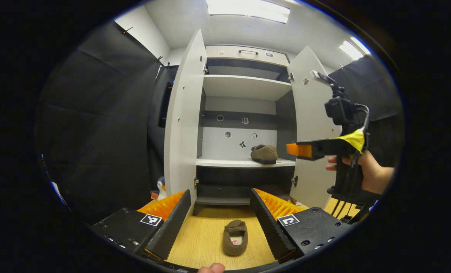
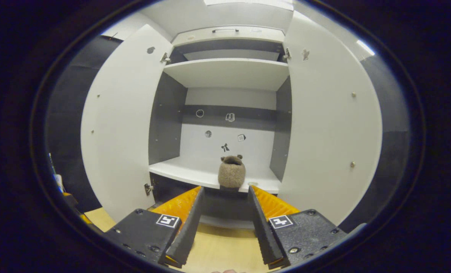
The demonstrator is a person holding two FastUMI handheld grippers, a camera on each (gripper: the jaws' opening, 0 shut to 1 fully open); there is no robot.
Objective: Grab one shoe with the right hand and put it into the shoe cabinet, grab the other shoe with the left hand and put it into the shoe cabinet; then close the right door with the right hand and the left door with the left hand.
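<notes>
Shoe one (image 2: 231, 173) sits on the middle shelf (image 2: 195, 170) of the shoe cabinet (image 2: 229, 72), at the front edge, toe end toward the right gripper (image 2: 224, 220). It lies just ahead of and above the fingertips, centred on the gap between them, apart from both fingers. Right gripper's jaws are spread and hold nothing; my read is that the shoe has been set down at the lip because that is as far as the fingers need to reach, and the gripper is clear of it.

Shoe two (image 1: 235, 237) is on the wooden floor (image 1: 206, 235) in front of the cabinet, opening up, toe pointing away from the left gripper (image 1: 220, 218). It lies between the left gripper's spread fingers and below them, closer to the right-hand finger, not touching either. Fingers look lined up either side of it, so I judge the left grab is the step in hand.

In the left gripper view the right gripper (image 1: 297, 150) shows off to the right, held by a hand (image 1: 365, 170), at shelf height near the right door (image 1: 310, 125).

Both doors are wide open; left door (image 1: 184, 121) stands edge-on just beyond the left finger. A small penguin toy (image 1: 160, 188) sits on the floor outside the left door, out of the way.
</notes>
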